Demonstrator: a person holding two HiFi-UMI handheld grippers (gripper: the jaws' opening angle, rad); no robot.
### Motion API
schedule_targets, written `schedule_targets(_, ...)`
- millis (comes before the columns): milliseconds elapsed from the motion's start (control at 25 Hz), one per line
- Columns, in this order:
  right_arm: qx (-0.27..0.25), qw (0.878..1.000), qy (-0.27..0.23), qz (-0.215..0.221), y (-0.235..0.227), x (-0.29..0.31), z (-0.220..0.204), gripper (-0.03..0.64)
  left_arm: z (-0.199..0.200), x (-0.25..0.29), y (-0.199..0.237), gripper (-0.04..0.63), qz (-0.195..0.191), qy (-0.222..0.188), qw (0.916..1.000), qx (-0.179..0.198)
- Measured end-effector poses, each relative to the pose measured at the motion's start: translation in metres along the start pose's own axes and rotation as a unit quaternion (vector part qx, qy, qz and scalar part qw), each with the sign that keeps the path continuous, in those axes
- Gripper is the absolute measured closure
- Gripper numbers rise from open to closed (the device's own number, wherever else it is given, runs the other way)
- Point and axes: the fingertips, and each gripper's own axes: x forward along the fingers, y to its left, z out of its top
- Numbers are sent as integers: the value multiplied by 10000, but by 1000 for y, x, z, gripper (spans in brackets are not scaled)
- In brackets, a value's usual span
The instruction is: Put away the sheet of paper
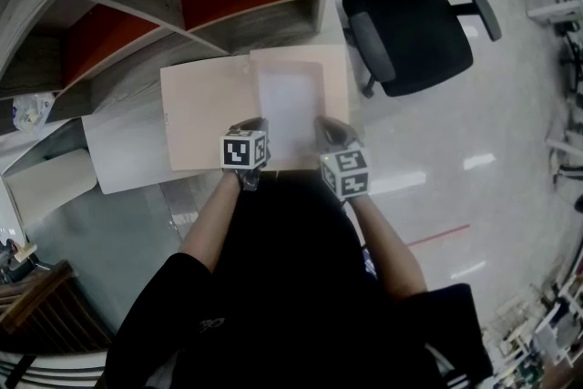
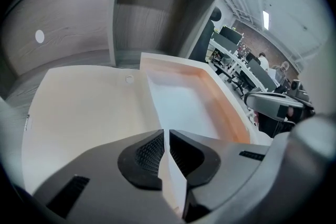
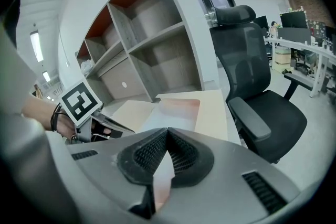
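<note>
The left gripper (image 2: 164,136) has its jaws closed tight on the near edge of the sheet of paper (image 2: 176,107). A thin white strip of it runs down between the ribbed pads. The right gripper (image 3: 167,136) is clamped just as flat on the same edge, further to the right, with the white paper pinched between its pads too.

From the head view, both grippers sit side by side at the near side of a shallow beige box (image 1: 335,73), the left one (image 1: 250,127) by the box's middle and the right one (image 1: 330,130) towards its right wall. The sheet (image 1: 290,109) stretches away from them over the box's tray half, inside the raised rim. Whether it rests on the bottom cannot be told.

The box's lid (image 1: 205,123) lies opened flat to the left of the tray. Beyond the box stands a grey shelf unit (image 1: 264,23) with red-backed compartments, and to the box's right, just apart from it, a black office chair (image 1: 414,27).
</note>
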Motion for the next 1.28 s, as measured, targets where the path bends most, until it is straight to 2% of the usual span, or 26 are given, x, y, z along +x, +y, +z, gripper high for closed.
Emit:
schedule_targets(200,-29,10000,-14,-2,0,0,1,598,-6,-6,7,515,77,-68,9999,-83)
schedule_targets(440,-110,9999,-19,-42,12,-4,0,598,-8,-16,18,511,103,-240,9994,-229)
schedule_targets(600,-169,9998,0,-84,22,-8,-5,598,-8,-28,17,511,32,-417,9989,-187)
schedule_targets(880,-285,9995,-82,-145,48,-9,-5,599,-9,-56,12,512,-38,-906,9958,84)
schedule_targets(1280,-798,9945,-563,-365,96,-26,18,598,-5,-107,4,535,-89,-1859,9809,558)
